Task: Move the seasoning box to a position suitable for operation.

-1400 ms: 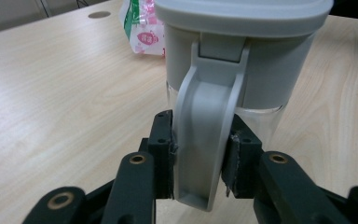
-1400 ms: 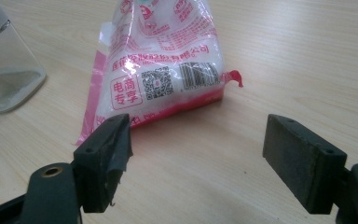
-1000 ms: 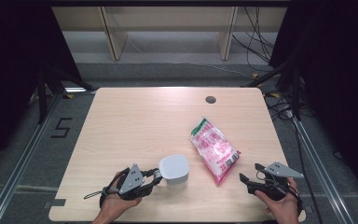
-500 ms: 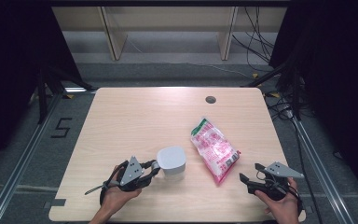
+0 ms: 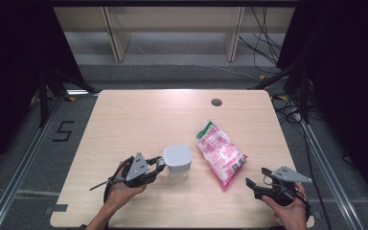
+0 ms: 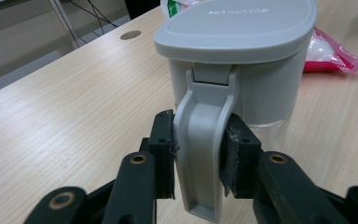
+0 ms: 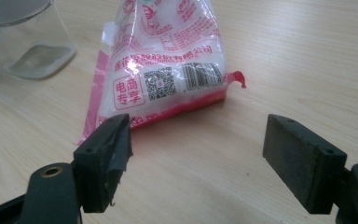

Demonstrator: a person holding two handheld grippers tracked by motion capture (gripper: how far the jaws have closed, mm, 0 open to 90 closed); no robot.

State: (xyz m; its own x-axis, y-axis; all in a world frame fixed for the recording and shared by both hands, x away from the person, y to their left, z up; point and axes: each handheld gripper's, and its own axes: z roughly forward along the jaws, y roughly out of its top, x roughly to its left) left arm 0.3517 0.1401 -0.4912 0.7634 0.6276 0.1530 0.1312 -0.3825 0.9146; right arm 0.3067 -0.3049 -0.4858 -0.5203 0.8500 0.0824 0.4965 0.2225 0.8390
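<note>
Gripping the grey-lidded clear plastic jug [image 6: 242, 60] by its handle, the left gripper [image 5: 159, 165] has dragged it left, away from the pink-and-white snack bag [image 5: 219, 153]; the right gripper [image 7: 198, 158] waits open.

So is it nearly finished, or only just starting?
Only just starting, I think. Done: the left gripper has clamped the jar's handle. In hand: holding the jar beside the bag. Left: the lid is on, the bag looks sealed, and the right gripper waits open.
</note>
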